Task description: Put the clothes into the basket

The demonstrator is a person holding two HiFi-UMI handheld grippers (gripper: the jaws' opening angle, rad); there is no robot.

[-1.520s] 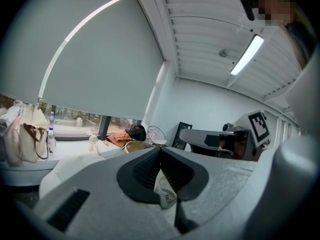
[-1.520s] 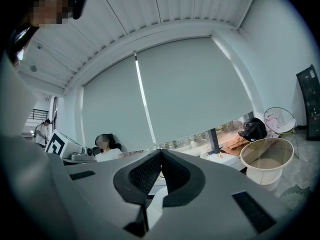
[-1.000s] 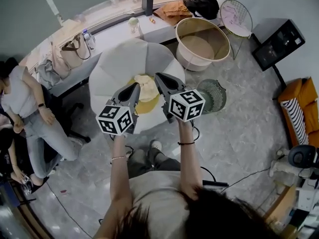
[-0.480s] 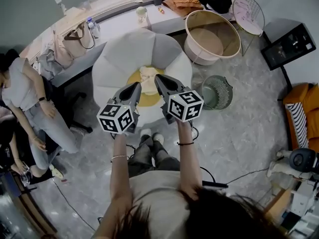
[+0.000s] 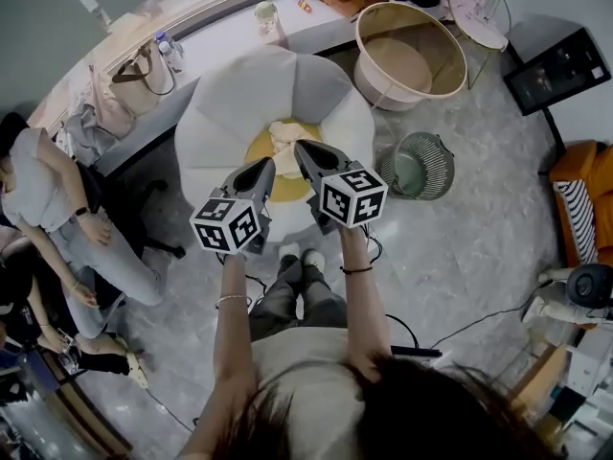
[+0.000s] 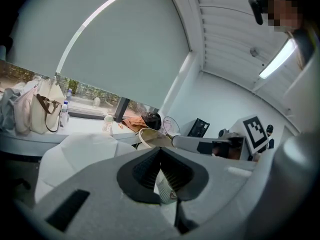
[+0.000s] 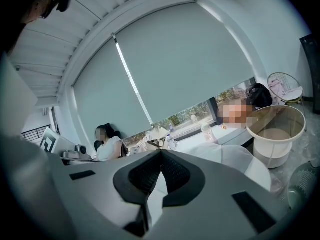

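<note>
A crumpled cream garment (image 5: pixel 284 139) lies on the yellow middle of a white petal-shaped seat (image 5: pixel 230 99). My left gripper (image 5: pixel 261 169) and right gripper (image 5: pixel 304 149) hang side by side just in front of it, tips over the near edge of the yellow patch. Both are shut with nothing between the jaws, as the left gripper view (image 6: pixel 160 151) and right gripper view (image 7: pixel 161 153) show. The big round cream basket (image 5: pixel 407 54) stands on the floor to the right behind the seat; it also shows as basket (image 6: pixel 150 136) and basket (image 7: pixel 276 134).
A small green wire bin (image 5: pixel 420 166) stands right of the seat. A long white counter (image 5: pixel 206 41) with bags (image 5: pixel 144 65) and a bottle runs behind. A seated person (image 5: pixel 48 199) is at the left. A black screen (image 5: pixel 558 70) and an orange sofa (image 5: pixel 584 195) stand at the right.
Both grippers have come down and forward together toward the seat. Their tips now lie over the near edge of the yellow patch. Both stayed shut.
</note>
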